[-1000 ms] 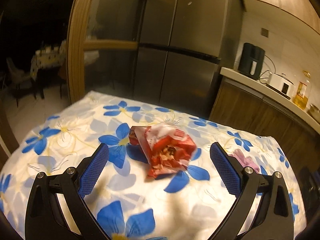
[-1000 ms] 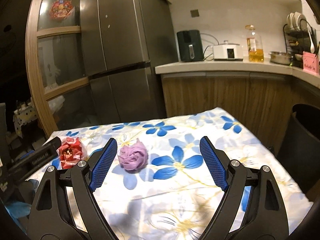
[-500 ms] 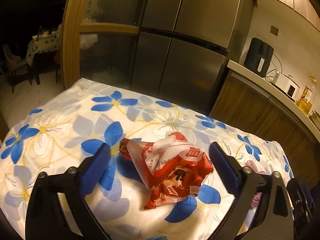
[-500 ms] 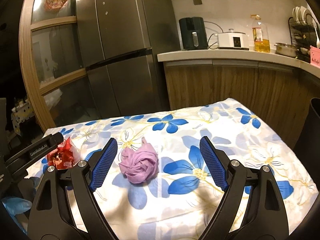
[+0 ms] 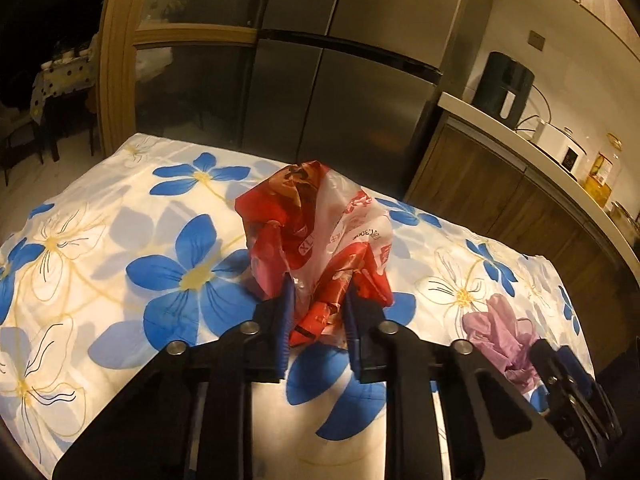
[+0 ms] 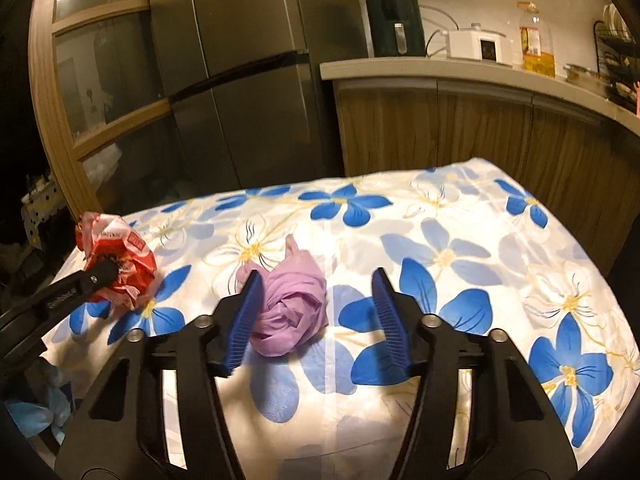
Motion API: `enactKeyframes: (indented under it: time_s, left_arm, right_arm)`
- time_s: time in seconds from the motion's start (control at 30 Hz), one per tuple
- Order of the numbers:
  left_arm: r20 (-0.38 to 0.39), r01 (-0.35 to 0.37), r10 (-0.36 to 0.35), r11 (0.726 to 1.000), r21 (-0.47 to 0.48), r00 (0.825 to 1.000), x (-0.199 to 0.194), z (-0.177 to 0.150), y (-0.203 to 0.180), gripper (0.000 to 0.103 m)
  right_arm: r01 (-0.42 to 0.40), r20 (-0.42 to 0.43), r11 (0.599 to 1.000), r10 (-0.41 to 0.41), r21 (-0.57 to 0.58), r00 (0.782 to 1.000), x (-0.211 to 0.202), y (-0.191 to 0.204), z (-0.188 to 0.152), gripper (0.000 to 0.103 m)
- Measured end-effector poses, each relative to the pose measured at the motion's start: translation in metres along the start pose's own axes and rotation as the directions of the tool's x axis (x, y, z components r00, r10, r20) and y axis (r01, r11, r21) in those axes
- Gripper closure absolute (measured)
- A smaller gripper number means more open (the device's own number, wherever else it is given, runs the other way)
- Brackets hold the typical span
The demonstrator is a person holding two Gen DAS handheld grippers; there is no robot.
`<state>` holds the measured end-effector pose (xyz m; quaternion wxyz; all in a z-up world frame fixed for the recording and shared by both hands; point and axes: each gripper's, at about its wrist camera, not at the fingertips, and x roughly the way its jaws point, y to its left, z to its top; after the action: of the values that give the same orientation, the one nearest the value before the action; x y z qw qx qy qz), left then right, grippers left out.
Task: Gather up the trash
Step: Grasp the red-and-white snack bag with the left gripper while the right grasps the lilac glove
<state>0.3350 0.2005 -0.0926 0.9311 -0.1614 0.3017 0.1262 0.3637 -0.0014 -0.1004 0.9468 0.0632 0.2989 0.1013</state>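
Since earlier frames: both grippers lower, nearer flowered tablecloth [image 6: 460,216]; jaws just been closing. Left gripper [image 5: 318,318] clenched on crumpled red-and-white plastic snack wrapper [image 5: 320,240], wrapper now bunched upright between pads. Right gripper [image 6: 316,318] half-open around crumpled purple plastic bag [image 6: 290,308]; left pad touches bag, right pad clear, bag resting on cloth.
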Motion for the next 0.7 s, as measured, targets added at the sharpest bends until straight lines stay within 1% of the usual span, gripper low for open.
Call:
enactKeyframes:
  time_s: [0.03,0.1,0.13,0.2,0.23,0.3,0.4,0.5,0.7]
  left_arm:
    - [0.003,-0.001,0.001,1.0,0.005,1.0,0.0,0.0,-0.001,0.083]
    - [0.012,0.007,-0.007,1.0,0.009,1.0,-0.003,-0.001,-0.002,0.084]
    - [0.016,0.01,-0.01,1.0,0.008,1.0,-0.005,-0.002,-0.003,0.085]
    - [0.021,0.016,-0.016,1.0,0.005,1.0,-0.007,-0.002,-0.002,0.085]
    - [0.024,0.022,-0.022,1.0,0.004,0.999,-0.009,-0.002,-0.003,0.086]
    - [0.031,0.024,-0.024,1.0,0.006,0.999,-0.013,-0.004,-0.004,0.086]
    - [0.041,0.023,-0.023,1.0,0.011,0.999,-0.019,-0.005,-0.006,0.086]
    - [0.046,0.031,-0.032,0.999,0.018,0.998,-0.025,-0.006,-0.009,0.086]
    - [0.055,0.038,-0.041,0.998,0.051,0.998,-0.043,-0.013,-0.022,0.086]
  right_arm:
    - [-0.001,-0.014,1.0,0.001,-0.002,1.0,0.003,0.0,-0.001,0.055]
    - [-0.003,-0.021,1.0,0.003,-0.009,1.0,0.005,0.001,-0.002,0.066]
    - [-0.004,-0.025,1.0,0.004,-0.016,1.0,0.005,0.003,-0.002,0.069]
    - [-0.002,-0.031,0.999,0.001,-0.034,1.0,0.006,0.006,-0.002,0.08]
    - [-0.002,-0.031,0.999,0.001,-0.041,1.0,0.006,0.007,-0.003,0.082]
    - [-0.002,-0.029,0.999,0.001,-0.054,1.0,0.006,0.01,-0.003,0.089]
    - [-0.005,-0.025,0.998,0.003,-0.056,1.0,0.004,0.01,-0.003,0.094]
    - [-0.01,-0.013,0.999,0.009,-0.049,1.0,-0.001,0.008,-0.002,0.098]
    - [-0.007,0.039,0.999,0.009,-0.047,0.999,-0.024,0.002,0.003,0.099]
